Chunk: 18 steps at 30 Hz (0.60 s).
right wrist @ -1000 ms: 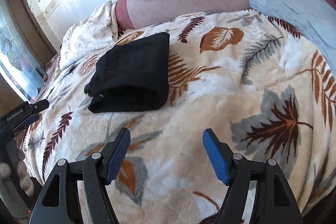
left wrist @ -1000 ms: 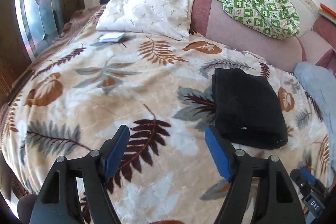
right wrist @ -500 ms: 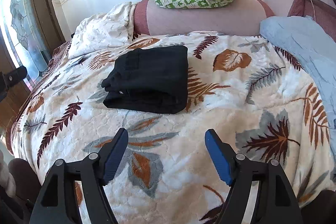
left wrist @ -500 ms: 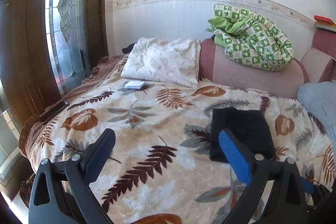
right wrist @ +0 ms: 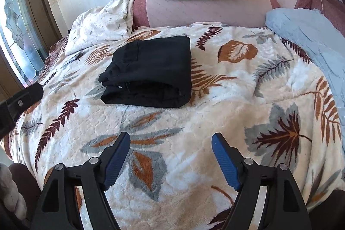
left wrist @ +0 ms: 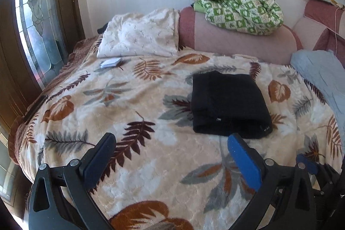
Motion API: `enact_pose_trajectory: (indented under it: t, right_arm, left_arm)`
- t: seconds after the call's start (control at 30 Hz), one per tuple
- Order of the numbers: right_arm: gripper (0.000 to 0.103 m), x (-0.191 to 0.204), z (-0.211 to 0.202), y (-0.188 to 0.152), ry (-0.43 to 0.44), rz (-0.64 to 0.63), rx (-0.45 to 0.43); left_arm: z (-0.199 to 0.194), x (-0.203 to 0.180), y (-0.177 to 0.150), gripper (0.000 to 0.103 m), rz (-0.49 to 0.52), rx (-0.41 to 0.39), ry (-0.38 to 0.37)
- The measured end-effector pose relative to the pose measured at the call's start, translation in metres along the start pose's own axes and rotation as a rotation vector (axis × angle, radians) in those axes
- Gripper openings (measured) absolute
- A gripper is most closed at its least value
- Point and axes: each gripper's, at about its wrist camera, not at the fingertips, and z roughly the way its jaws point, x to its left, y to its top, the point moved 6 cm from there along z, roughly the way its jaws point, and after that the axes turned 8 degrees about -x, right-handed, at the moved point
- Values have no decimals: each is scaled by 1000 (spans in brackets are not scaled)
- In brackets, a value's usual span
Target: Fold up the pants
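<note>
Already the black pants [left wrist: 228, 102] lie folded mid-bed on the leaf-print blanket [left wrist: 138, 156], so the risk, I judge, is the soft plush letting that stack slump if nudged. Both the left gripper [left wrist: 170, 148] and right gripper [right wrist: 171, 147] hang released, empty, near it. A green quilt [left wrist: 237, 8] tops the pink headboard [left wrist: 237, 42]; beside it, a white pillow [left wrist: 140, 36].

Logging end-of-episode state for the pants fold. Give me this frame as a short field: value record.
task item: black fabric pants, folded into a compact rectangular stack
item support: leaf-print plush blanket on the bed
left gripper: open, empty, hovering short of the pants
right gripper: open, empty, apart from the pants
contact: neither gripper touches the pants
background: green checked quilt on the pink headboard; white pillow; light blue cloth at the right edge
fold status: appears complete
</note>
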Motion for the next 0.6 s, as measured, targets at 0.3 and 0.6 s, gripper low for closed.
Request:
enact_pose_trajectory:
  t: [0.3,0.6]
  right_arm:
    - [83,-1,10,-3,-7,-8,25]
    - [84,-1,21,-3,-21,-18,57]
  left_arm:
    - [12,-10,-14,103,48,57,-6]
    - [23,-11,-24,103,48,110,-23]
